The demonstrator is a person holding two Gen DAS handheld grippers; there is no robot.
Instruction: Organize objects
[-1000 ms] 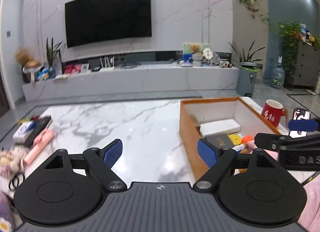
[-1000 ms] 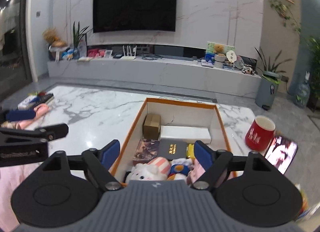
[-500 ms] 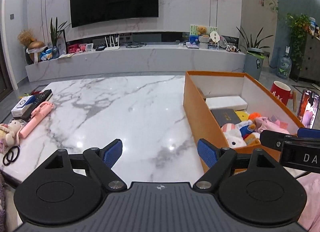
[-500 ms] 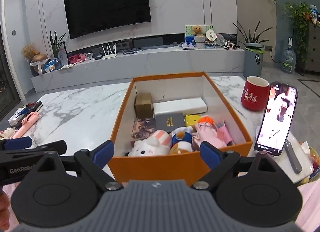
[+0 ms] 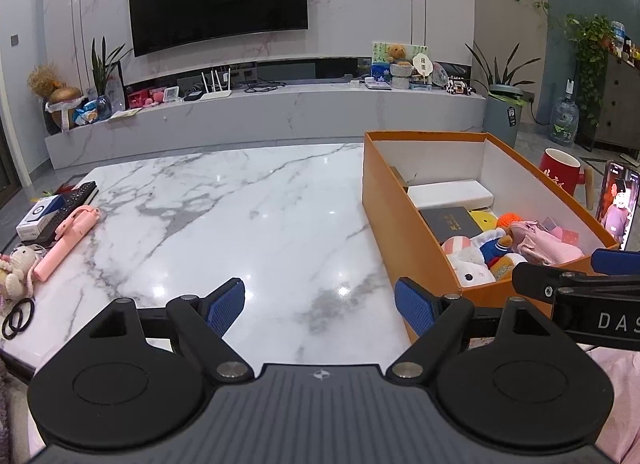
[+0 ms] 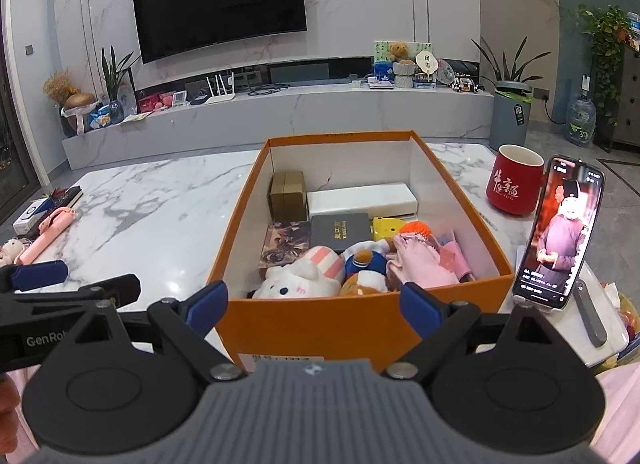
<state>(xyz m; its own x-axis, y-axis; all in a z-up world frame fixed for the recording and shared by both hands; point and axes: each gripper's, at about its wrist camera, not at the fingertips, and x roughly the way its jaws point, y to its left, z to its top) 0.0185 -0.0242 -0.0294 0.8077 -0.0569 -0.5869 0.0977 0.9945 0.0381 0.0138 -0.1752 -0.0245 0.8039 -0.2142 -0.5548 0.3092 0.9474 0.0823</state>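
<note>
Both tongs stood spread and empty: the left gripper (image 5: 319, 306) hung over bare marble, the right gripper (image 6: 313, 304) faced the near wall of the orange box (image 6: 304, 322). The box already held plush toys (image 6: 298, 282), a dark book (image 6: 340, 227) and small cartons. Left to tidy, I judged, were the pink stick (image 5: 66, 242), remote (image 5: 74, 201) and little doll (image 5: 18, 270) at the table's far-left edge.

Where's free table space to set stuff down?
Widest bare patch: marble table between the pink selfie stick and the orange box. The box's back half has some floor free. Crowded: the table's left edge, the box's near half, and around the mug and phone.
</note>
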